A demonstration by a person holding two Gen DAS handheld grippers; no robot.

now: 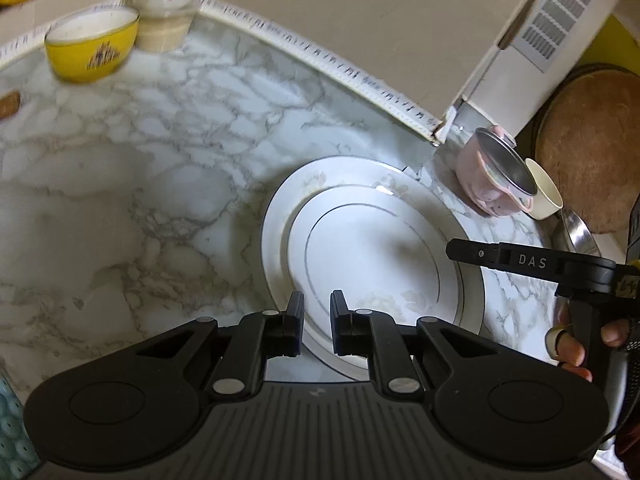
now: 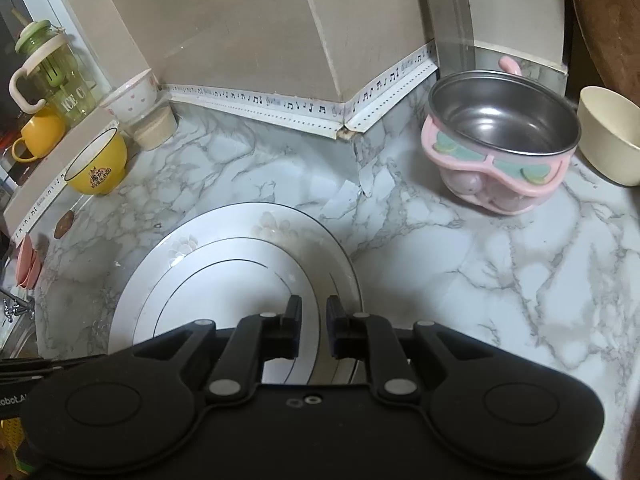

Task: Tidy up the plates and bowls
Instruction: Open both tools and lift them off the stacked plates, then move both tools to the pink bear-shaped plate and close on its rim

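A white plate (image 1: 372,256) with silver rings lies flat on the marble counter; it also shows in the right wrist view (image 2: 240,264). My left gripper (image 1: 316,320) hovers over the plate's near rim, jaws a little apart and empty. My right gripper (image 2: 310,320) hovers over the plate's right part, jaws a little apart and empty; it shows from the side in the left wrist view (image 1: 452,249). A yellow bowl (image 2: 98,168) stands at the back left and also shows in the left wrist view (image 1: 92,44). A pink steel-lined bowl (image 2: 500,148) stands at the right.
A white flowered bowl (image 2: 132,96) stands on a beige cup (image 2: 156,128) in the back corner. A cream bowl (image 2: 610,132) stands far right. A green pitcher (image 2: 52,72) and a yellow mug (image 2: 40,130) are on the left ledge. A wooden board (image 1: 592,152) leans at the right.
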